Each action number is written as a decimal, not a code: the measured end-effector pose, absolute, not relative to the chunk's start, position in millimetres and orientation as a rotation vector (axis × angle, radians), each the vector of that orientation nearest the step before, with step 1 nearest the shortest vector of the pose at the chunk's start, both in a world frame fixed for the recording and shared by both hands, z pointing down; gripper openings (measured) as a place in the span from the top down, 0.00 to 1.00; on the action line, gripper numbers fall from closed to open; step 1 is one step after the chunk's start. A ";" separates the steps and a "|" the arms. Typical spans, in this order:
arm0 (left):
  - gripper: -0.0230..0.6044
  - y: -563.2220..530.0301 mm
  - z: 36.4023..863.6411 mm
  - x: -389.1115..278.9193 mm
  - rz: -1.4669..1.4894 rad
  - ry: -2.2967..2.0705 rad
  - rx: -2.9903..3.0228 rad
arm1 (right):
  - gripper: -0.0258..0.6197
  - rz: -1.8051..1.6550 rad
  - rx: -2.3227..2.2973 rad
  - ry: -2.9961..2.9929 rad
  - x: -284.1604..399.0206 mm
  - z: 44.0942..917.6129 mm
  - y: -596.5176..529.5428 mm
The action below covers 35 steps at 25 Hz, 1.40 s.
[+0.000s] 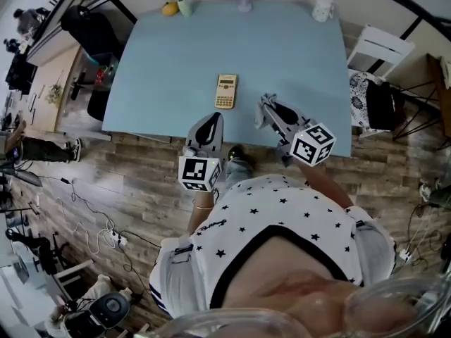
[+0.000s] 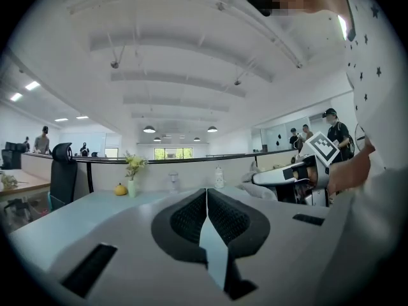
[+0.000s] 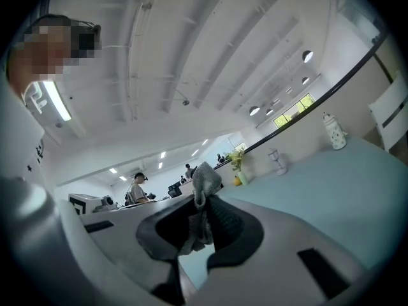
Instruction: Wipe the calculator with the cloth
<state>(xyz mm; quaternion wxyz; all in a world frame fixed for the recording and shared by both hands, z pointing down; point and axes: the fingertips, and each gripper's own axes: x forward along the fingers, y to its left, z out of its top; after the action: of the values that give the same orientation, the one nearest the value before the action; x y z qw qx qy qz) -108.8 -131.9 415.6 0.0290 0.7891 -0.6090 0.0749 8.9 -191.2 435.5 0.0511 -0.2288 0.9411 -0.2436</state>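
Tabletop [image 1: 282,55]: calculator [image 1: 226,91] near front edge, cloth [image 1: 263,110] beside.

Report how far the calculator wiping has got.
Done: the cloth is picked up, with the jaws of the right gripper shut on it. In hand: that gripper holds it by the near edge of the table, right of the calculator, not on it. The left gripper is shut and empty. Left: the wiping itself.

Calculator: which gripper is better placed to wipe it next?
Right. The right gripper holds the cloth, just right of the calculator; the left gripper is shut and empty.
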 end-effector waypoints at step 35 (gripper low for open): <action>0.91 -277.8 439.3 -281.6 0.211 -1.640 2.562 | 0.89 -0.807 -1.094 2.852 -139.7 490.2 -321.9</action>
<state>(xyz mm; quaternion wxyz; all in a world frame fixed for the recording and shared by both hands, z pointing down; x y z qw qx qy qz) -281.6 -277.8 439.3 0.0464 0.8393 -0.5372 0.0691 -139.7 -321.9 490.2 -0.0089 -0.3462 0.9027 -0.2554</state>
